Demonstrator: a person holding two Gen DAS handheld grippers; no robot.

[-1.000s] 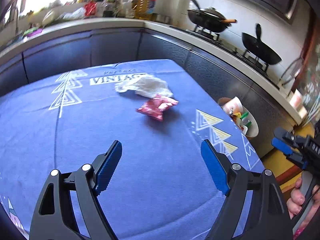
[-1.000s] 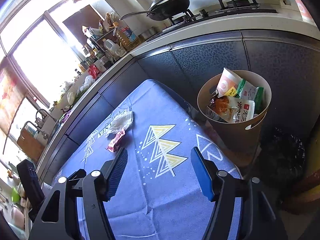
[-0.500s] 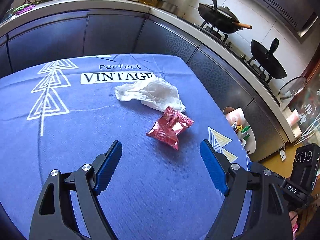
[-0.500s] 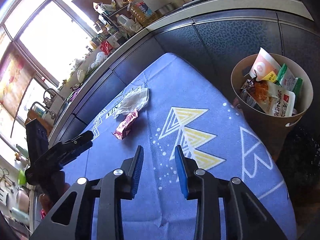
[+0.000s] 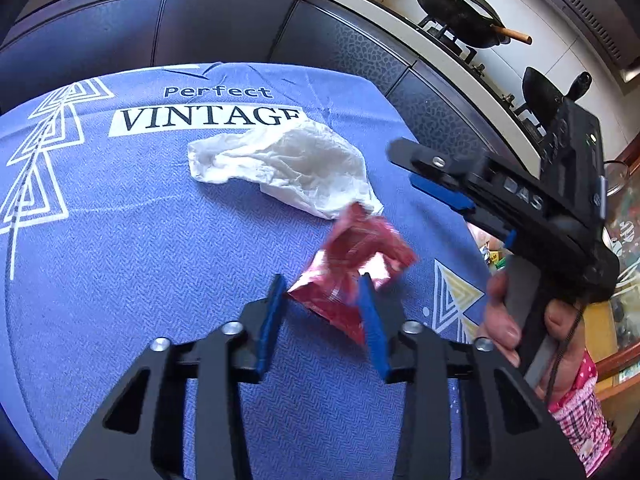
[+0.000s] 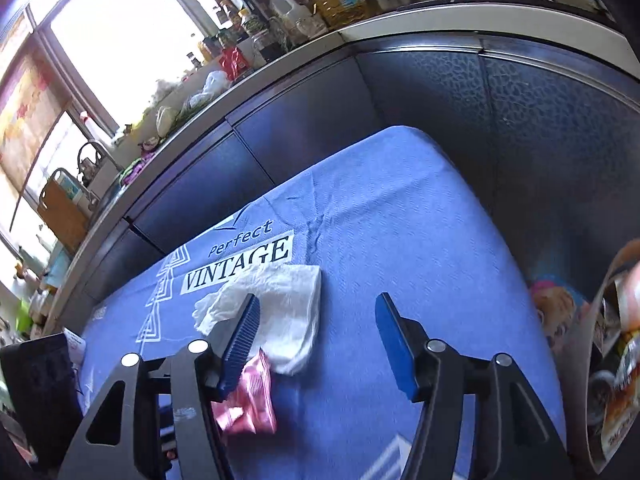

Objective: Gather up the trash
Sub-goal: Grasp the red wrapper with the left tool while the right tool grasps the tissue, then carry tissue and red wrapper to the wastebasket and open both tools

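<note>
Left gripper [image 5: 322,304] pinching near corner of red wrapper [image 5: 356,258] on blue tablecloth [image 5: 120,240]; long axis running up-right toward white tissue [image 5: 288,164]. Right gripper [image 6: 318,330] spread wide, holding nothing.

Bright daylight, strong fisheye bending, patches of motion blur.

Light floods in from the large overexposed window [image 6: 116,40], blown to plain white, and the glossy white wall tiles [image 5: 560,52] show soft sheen. The crumpled red foil snack packet [image 5: 352,264] is smeared by motion blur, with a shadow on the blue printed tablecloth [image 5: 140,248] beneath it. The tan round waste bin [image 6: 612,360] at the frame edge is blurred and stretched. The dark cabinet fronts [image 6: 440,92] curve sharply, and the corners fall to black vignette.
</note>
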